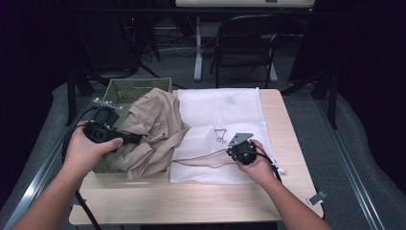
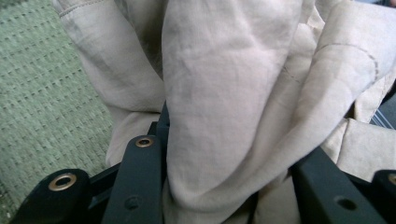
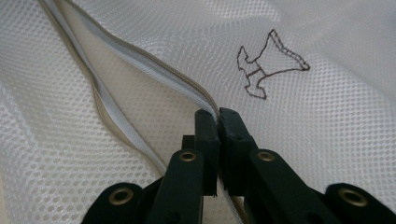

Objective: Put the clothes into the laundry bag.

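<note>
Left gripper [image 1: 125,138] jaws clamp the beige garment [image 1: 153,132] over the green basket [image 1: 127,89]; right gripper [image 3: 217,116] jaws, seemingly pinching the mesh bag [image 3: 322,112] zipper edge [image 3: 140,60], together beside the basket.

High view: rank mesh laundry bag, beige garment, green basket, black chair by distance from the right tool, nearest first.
From the right tool, shut on the bag's zipper edge:
1. Mesh laundry bag, directly under it, gripped.
2. Beige garment, to its left, held by the left tool.
3. Green basket, far left, under the garment.
4. Black chair, beyond the table.
</note>
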Motion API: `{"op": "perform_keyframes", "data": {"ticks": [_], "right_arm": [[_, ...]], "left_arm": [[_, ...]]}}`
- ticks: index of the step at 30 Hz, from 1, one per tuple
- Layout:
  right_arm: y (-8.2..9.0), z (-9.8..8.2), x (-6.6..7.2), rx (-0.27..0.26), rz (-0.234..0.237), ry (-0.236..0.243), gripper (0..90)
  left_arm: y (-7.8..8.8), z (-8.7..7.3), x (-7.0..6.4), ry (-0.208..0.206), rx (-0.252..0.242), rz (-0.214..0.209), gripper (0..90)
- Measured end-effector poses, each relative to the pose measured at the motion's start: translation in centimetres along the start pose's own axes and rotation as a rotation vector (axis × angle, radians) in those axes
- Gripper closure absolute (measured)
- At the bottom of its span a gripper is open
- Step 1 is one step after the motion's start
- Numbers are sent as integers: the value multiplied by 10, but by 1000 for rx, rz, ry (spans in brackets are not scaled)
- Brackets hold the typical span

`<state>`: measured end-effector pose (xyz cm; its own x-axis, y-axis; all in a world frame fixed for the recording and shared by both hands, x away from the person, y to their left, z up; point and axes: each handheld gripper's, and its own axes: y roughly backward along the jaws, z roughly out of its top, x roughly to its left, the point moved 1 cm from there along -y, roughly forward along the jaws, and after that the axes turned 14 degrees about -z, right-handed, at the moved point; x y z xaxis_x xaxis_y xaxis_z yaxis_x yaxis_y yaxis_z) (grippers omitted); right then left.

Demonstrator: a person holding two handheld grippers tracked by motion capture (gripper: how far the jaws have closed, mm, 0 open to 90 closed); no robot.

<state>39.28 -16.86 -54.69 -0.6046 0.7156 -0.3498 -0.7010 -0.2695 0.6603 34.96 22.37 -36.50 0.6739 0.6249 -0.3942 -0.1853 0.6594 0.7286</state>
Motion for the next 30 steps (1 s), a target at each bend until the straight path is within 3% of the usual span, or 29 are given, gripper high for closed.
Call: {"op": "perform_keyframes", "data": {"ticks": [5, 13, 21, 30], "right_arm": [[6, 9, -5, -33, -15, -22, 871], [16, 23, -11, -53, -31, -19, 871], [24, 38, -18, -66, -21, -28, 871], [29, 46, -31, -77, -4, -76, 869]], "left_arm": [[-4, -3, -5, -13, 6, -13, 640], [-12, -6, -12, -30, 16, -39, 640], [-22, -10, -22, -56, 29, -69, 639], [-36, -14, -34, -90, 61, -103, 639]]}}
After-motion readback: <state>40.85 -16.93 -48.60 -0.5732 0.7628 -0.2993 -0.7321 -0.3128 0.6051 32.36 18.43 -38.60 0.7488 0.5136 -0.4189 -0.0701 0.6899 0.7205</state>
